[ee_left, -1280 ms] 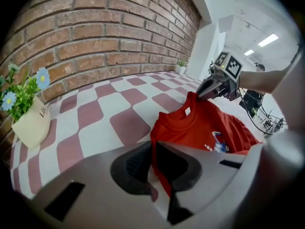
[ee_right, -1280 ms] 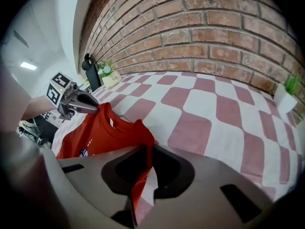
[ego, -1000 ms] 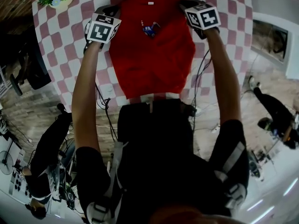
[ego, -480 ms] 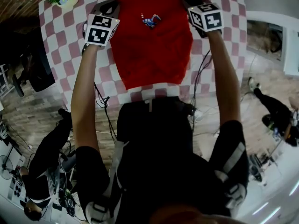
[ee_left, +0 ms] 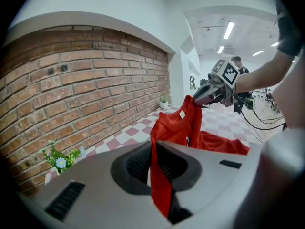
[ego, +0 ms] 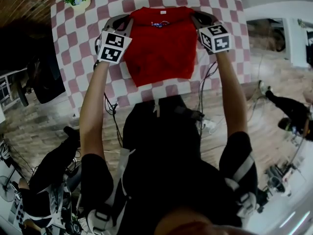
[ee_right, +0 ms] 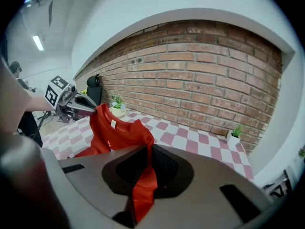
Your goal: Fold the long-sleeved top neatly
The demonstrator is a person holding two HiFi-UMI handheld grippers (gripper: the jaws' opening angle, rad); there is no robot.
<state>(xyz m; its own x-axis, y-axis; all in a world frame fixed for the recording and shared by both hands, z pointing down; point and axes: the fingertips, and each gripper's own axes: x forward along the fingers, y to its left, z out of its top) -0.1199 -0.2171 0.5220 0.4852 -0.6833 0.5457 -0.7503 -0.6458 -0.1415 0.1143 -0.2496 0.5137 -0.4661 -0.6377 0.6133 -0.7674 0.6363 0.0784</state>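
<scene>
Your left gripper (ego: 123,21) and right gripper (ego: 196,17) both have fingers (ee_left: 137,162) pinching the top (ego: 159,48) at the shoulders, hem trailing on the counter (ego: 225,4); raise both evenly so it hangs flat

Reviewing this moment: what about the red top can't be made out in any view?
Sleeves of the top: none shows in the head view; perhaps folded under.
Chest print: too small in the head view, creased in both gripper views.
Neck label: wording too small in every view.
Hem: cut off in both gripper views by the bodies of the left gripper and the right gripper.
</scene>
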